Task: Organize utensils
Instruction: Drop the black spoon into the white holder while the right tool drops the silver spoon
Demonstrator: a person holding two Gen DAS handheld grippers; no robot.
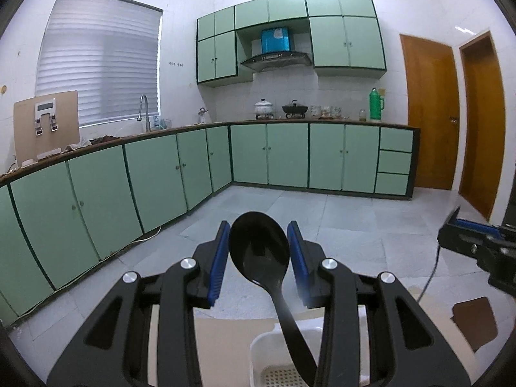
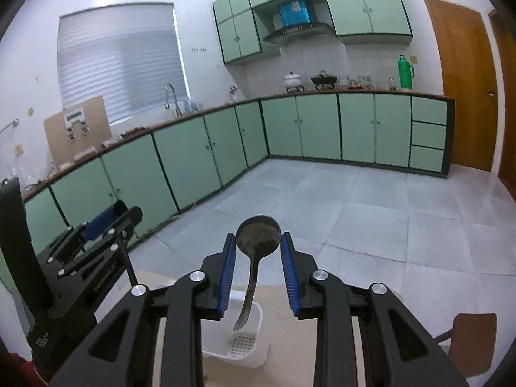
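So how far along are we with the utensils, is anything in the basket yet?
Nothing looks finished: the white basket shows only its perforated bottom, though grippers hide part of it. In hand: the left gripper holds a black spoon by its bowl, handle hanging into the basket, and the right gripper holds a metal ladle by its bowl, handle tip above the basket. Left: lower and release both.

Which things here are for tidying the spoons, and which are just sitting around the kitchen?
For the job:
- black spoon, between the fingers of the left hand-held gripper
- metal ladle, between the fingers of the right hand-held gripper
- white basket below them

Just sitting around:
- green flask
- white pot
- black pan
- tap
- brown chair
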